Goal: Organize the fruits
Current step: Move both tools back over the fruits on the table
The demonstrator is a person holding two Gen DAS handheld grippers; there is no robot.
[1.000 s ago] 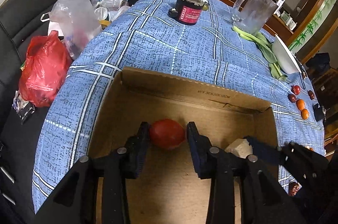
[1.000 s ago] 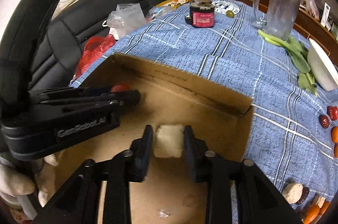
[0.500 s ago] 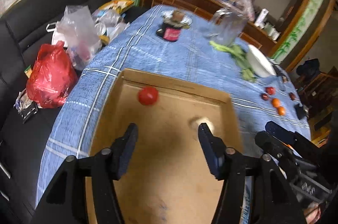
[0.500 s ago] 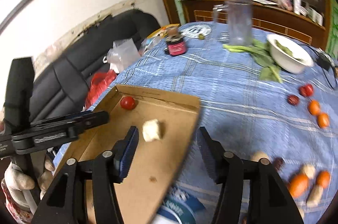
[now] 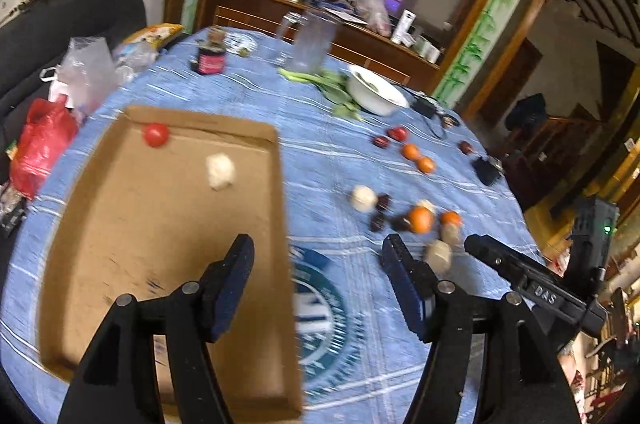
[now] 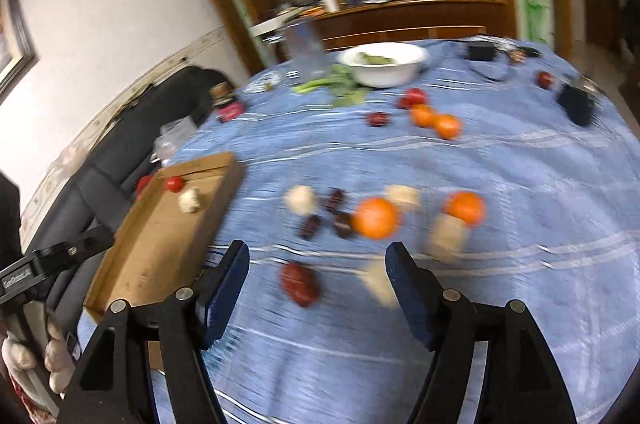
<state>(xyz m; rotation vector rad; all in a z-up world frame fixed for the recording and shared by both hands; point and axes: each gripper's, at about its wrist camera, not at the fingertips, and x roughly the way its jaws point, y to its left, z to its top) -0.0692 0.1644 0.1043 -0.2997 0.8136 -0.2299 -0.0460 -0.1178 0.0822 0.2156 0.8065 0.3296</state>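
Nearest the lens, the left gripper [image 5: 318, 282] hangs over the cardboard tray's [image 5: 280, 184] right wall, jaws opening, nothing between them. The right gripper [image 6: 316, 280] hovers above bare blue tablecloth [image 6: 520, 184], jaws also opening and empty, a dark red fruit [image 6: 300, 283] on the cloth below. Only the left view shows the tray floor whole: a red tomato [image 5: 156, 134] sits in its far left corner, a pale lump [image 5: 219, 171] to the right of it. Only the right view shows the gloved hand [image 6: 36, 356] at left. Loose oranges [image 6: 376, 218] lie mid-table; a white bowl [image 6: 384, 66] stands far back, open cloth between.
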